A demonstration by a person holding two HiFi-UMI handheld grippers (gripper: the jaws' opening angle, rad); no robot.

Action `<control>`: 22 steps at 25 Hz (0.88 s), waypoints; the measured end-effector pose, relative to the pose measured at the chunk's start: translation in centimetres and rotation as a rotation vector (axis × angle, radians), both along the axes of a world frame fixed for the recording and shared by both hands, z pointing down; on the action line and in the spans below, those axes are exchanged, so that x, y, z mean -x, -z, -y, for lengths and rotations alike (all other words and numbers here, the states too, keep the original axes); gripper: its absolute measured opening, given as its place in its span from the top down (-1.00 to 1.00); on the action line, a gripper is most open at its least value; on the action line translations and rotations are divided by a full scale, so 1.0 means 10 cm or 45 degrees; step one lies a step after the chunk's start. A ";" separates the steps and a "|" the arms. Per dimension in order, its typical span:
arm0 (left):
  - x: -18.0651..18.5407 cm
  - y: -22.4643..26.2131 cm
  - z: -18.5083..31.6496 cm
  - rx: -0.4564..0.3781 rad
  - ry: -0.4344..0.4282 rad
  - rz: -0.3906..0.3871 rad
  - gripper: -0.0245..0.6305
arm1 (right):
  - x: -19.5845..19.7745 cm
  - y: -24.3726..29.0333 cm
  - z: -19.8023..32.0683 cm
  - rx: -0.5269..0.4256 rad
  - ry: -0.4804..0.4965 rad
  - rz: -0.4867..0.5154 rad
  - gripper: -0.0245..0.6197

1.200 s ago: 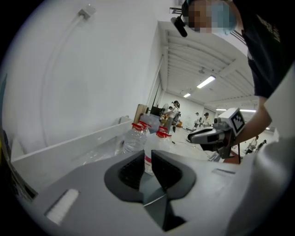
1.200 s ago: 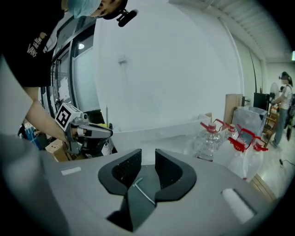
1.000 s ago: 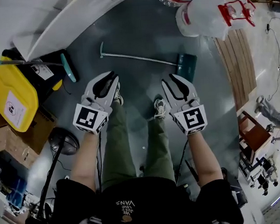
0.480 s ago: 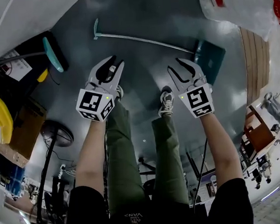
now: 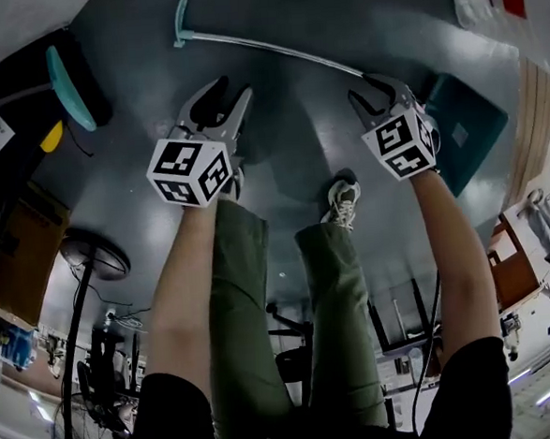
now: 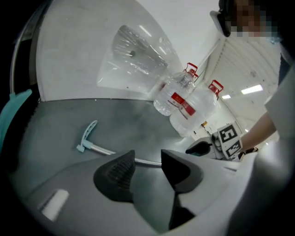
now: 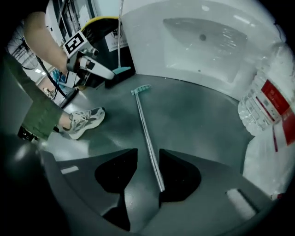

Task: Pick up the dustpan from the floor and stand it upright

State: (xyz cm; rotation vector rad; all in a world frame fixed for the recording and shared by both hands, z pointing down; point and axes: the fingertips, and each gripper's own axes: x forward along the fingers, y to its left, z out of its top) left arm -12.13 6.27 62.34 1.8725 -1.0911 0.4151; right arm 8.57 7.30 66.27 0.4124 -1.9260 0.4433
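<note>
The teal dustpan with the long thin metal handle point(image 5: 273, 51) lies flat on the dark grey floor point(image 5: 336, 17), pan end by the right gripper point(image 5: 369, 89). That one's jaws have just been opening and stand spread, with the handle point(image 7: 148, 133) running between them, not pinched and closer to one pad. Risk imo: a thin shiny tube like that rolls or skids out if the jaws close off-centre. The left gripper point(image 5: 231, 87) has also just been opening: spread, nothing between, handle just past its tips. If only the right one grabs, so near the pan point(image 5: 471, 134), the long end probably swings and twists in the grip.
</note>
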 end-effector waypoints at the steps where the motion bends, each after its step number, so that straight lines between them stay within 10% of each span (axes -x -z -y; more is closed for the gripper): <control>1: 0.01 -0.10 -0.01 0.015 0.012 -0.016 0.32 | -0.02 -0.14 0.00 0.009 0.018 -0.022 0.54; 22: 0.37 -0.87 0.00 0.174 0.279 -0.198 0.04 | -0.13 -1.17 -0.03 0.075 0.304 -0.207 0.67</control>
